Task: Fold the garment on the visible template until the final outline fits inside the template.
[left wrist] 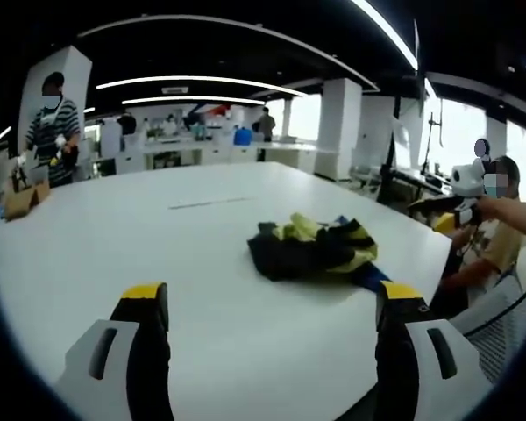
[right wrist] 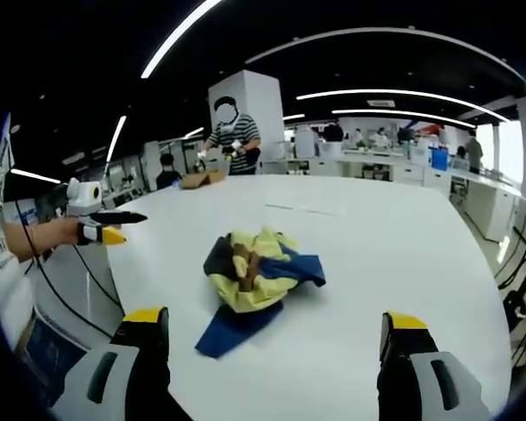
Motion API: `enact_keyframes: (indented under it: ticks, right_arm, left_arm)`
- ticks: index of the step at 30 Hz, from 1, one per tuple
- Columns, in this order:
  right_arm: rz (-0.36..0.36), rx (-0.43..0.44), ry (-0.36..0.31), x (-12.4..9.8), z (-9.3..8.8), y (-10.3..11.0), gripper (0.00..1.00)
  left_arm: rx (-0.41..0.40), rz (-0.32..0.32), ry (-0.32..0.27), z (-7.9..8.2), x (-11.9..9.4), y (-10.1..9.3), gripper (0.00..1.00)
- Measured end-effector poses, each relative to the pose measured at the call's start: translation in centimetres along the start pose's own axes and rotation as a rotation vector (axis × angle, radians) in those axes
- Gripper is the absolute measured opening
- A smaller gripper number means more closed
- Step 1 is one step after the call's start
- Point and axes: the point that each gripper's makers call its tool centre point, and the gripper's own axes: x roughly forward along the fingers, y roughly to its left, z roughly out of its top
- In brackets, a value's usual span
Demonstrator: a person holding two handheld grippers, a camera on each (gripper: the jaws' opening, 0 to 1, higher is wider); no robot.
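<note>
A crumpled garment (left wrist: 314, 249) in black, yellow and blue lies in a heap on the white table (left wrist: 158, 237), near its right edge in the left gripper view. My left gripper (left wrist: 272, 298) is open, short of the heap, its yellow-tipped jaws wide apart with only bare table between them. In the right gripper view the same garment (right wrist: 256, 274) lies ahead, a blue flap (right wrist: 232, 329) spread toward me. My right gripper (right wrist: 276, 320) is also open and holds nothing; its jaws flank the near end of the heap without touching it.
Faint pale lines (left wrist: 209, 203) mark the table beyond the garment. A person at the table's edge holds another gripper (right wrist: 105, 230) close to the heap. A person in a striped top (right wrist: 232, 136) stands at the far end by a brown box (left wrist: 22, 202).
</note>
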Motion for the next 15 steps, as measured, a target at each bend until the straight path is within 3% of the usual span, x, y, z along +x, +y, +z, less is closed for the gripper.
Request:
enact_keyframes:
  ticks: [8,15]
  right_arm:
    - [-0.009,0.001,0.003,0.17,0.01,0.37,0.99]
    - [0.008,0.004,-0.014,0.58,0.47,0.86,0.99]
  left_arm:
    - [0.002,-0.028,0.001,0.05,0.16,0.1,0.94]
    - [-0.013,-0.028,-0.037,0.89,-0.34,0.29,0.91]
